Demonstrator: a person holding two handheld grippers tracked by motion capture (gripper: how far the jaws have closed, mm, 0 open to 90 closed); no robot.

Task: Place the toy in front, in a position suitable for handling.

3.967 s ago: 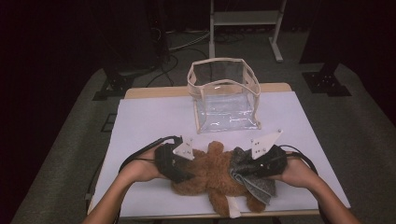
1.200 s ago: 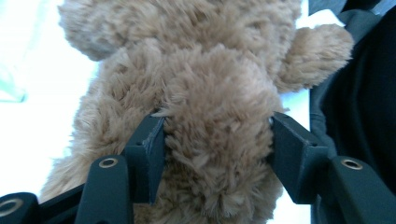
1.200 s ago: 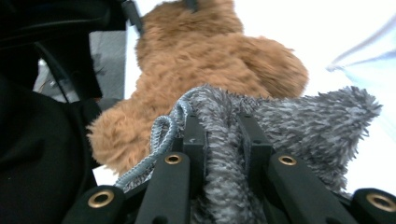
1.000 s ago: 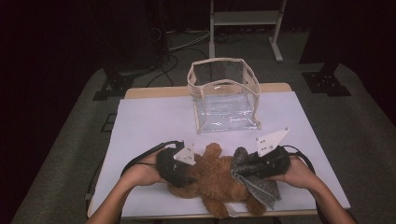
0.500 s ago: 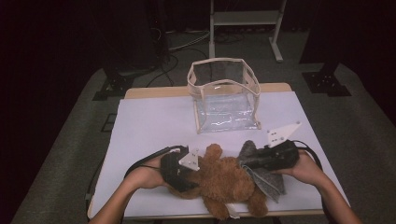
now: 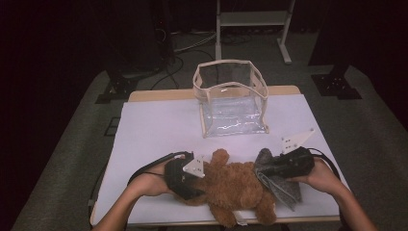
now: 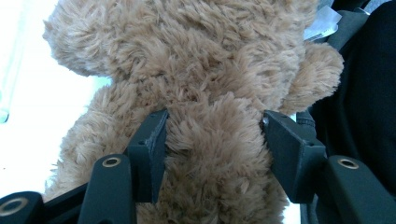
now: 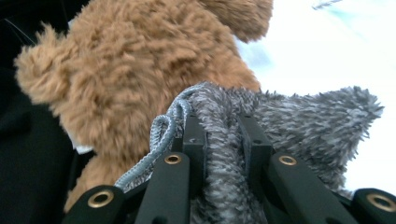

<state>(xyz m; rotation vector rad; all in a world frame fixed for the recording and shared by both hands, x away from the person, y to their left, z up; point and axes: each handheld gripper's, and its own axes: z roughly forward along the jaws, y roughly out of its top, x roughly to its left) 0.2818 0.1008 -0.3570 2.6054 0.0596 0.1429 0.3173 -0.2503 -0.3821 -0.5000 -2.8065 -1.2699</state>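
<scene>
A brown plush bear (image 6: pixel 234 191) lies on the white table (image 6: pixel 154 130) near its front edge. My left gripper (image 6: pixel 202 185) is shut on one furry limb of the bear (image 7: pixel 215 140), its pads pressing the fur from both sides. My right gripper (image 6: pixel 262 169) is shut on a fuzzy grey cloth garment (image 6: pixel 279 183) with a grey cord loop (image 8: pixel 161 133); the cloth (image 8: pixel 289 121) bunches between its jaws, right beside the bear (image 8: pixel 140 70). The grey garment lies against the bear's right side.
A clear plastic bag with a beige rim (image 6: pixel 231 98) stands open at the table's middle back. A metal stand (image 6: pixel 252 24) and cables are on the floor behind. The person's forearms come in from the bottom edge.
My right gripper has pulled the grey cloth rightward, away from the bear's body. The left gripper has kept its hold on the bear in place.
</scene>
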